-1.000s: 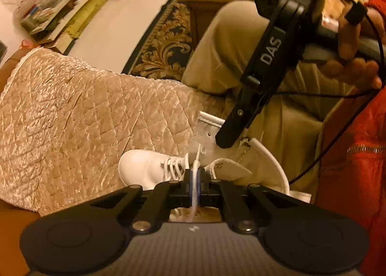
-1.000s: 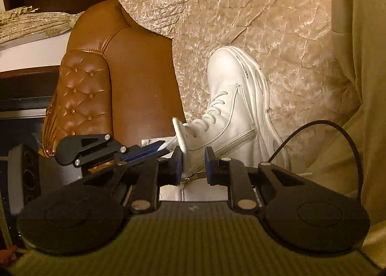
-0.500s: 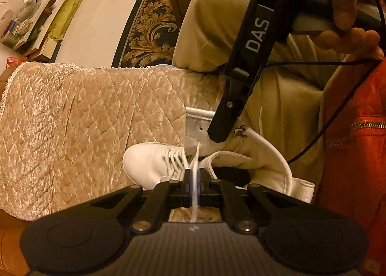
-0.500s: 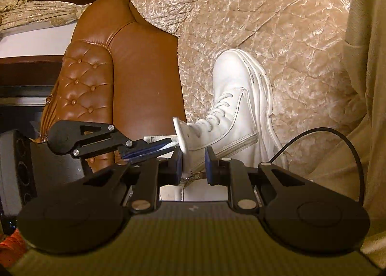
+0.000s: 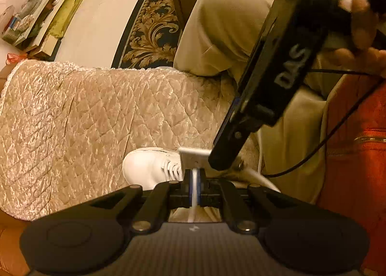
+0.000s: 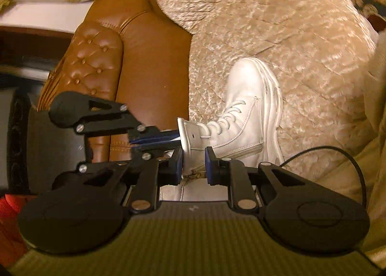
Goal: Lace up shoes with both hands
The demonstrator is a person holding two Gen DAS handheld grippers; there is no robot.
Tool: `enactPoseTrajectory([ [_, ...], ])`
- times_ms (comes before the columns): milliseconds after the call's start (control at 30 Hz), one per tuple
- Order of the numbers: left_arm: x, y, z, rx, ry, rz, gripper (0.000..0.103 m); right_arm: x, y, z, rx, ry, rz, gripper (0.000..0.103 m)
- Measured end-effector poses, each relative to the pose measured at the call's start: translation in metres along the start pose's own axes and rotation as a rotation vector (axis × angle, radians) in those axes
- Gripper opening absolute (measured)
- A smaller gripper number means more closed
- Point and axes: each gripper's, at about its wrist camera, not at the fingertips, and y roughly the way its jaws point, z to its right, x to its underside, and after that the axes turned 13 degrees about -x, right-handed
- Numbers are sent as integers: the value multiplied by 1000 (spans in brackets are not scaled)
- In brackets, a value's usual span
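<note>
Quilted beige sofa cover (image 6: 277,22) under white leather lace-up boot (image 6: 243,116), left claw (image 5: 195,188) pinched on white shoelace (image 5: 193,191), right claw (image 6: 193,165) clamping boot's upper flap.

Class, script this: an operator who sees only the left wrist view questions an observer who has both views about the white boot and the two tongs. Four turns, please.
Operator: My left tongs are shut on the white lace. Of the right tongs I see just one black finger. What do they hold?
Observer: The right tongs clamp the shaft of the white boot, right at its side zipper.
Operator: And where do my own tips sit on the boot?
Observer: They reach the top eyelet flap, level with its highest eyelet.
</note>
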Motion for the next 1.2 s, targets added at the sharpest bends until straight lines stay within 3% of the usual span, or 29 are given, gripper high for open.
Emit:
enactPoseTrajectory([
  [133,8,2,-5,12,-68,13,3,-2,-9,-5,19,-37,39,40],
  [300,18,2,-6,10,-151,39,3,-9,-22,10,57,-24,125,44],
  [533,23,4,-9,21,-220,41,3,-14,-4,43,-45,108,131,45],
  [767,20,3,-6,6,-230,40,3,-12,9,52,-46,150,116,45],
  [933,20,3,-4,-1,-242,37,3,-6,9,63,-93,226,134,45],
  [1200,21,2,-2,-13,-250,41,3,0,8,61,-86,219,141,45],
])
